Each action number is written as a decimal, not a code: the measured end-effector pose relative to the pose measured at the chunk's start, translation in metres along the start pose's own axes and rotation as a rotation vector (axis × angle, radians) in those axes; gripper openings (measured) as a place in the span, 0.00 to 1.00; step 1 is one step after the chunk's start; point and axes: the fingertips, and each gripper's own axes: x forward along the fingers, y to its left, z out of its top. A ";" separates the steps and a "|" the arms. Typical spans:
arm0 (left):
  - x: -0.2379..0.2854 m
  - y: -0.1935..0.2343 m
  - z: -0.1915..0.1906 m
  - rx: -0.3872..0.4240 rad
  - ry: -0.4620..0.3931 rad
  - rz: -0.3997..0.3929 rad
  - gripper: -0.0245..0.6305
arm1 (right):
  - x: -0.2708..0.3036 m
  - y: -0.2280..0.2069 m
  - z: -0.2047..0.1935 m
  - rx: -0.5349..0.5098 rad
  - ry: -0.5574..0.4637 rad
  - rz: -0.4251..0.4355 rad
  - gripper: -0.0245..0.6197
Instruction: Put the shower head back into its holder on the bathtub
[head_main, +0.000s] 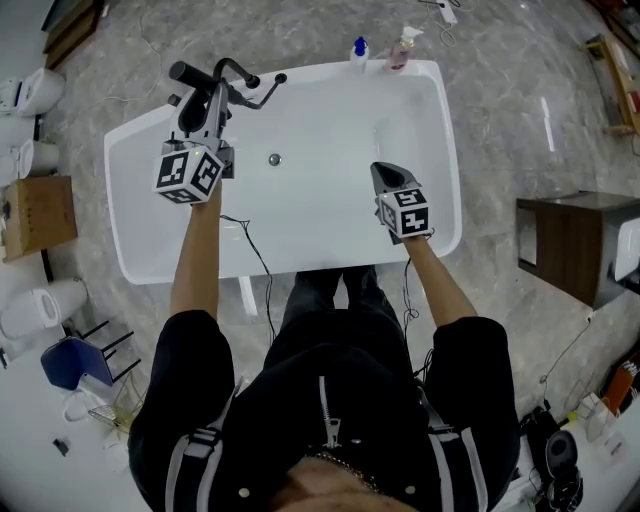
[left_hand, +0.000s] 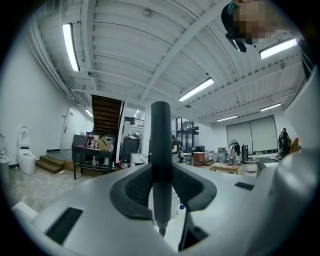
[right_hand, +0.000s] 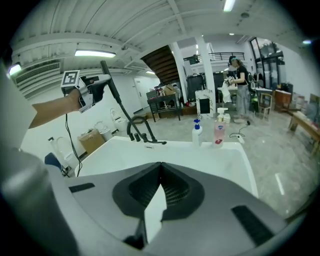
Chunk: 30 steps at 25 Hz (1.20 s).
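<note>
A person leaning over a glossy white freestanding bathtub (head_main: 330, 120) is pinching the slim dark-grey cylindrical shower head (left_hand: 161, 135) upright in the left hand-held gripper (left_hand: 161, 172). The pads are pressing on both sides of the handle. The gripper is hanging just beside the black curved tap fitting (head_main: 245, 78) on the tub's rim, which is probably where the holder is sitting. The right hand-held gripper (right_hand: 159, 175) is hovering over the basin with its jaws pressed together and nothing between them.

The risks lie in the grip and the tether. The handle is round and smooth, so it is likely to twist or slide between the pads as it is being tilted toward the cradle. The thin dark hose (right_hand: 117, 102) trailing down to the fitting is likely to tug or catch on the spout, pulling the head off line. If it misses, the head would be dropping into the tub, with no second grip backing it up.

No writing is legible. The blue-capped white pump bottle (right_hand: 197, 131) and the pink pump bottle (right_hand: 219, 131) on the far rim are showing labels too small to read. The grippers' cubes are bearing only black-and-white square markers.
</note>
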 end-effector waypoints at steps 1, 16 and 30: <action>0.004 -0.001 0.004 0.000 -0.012 -0.005 0.24 | -0.001 0.002 -0.001 0.001 0.001 0.001 0.05; 0.046 -0.005 -0.037 0.032 0.041 -0.002 0.24 | -0.015 -0.005 -0.029 0.062 0.014 -0.021 0.05; 0.080 0.012 -0.123 0.035 0.108 0.077 0.24 | -0.020 -0.016 -0.097 0.188 0.088 -0.052 0.05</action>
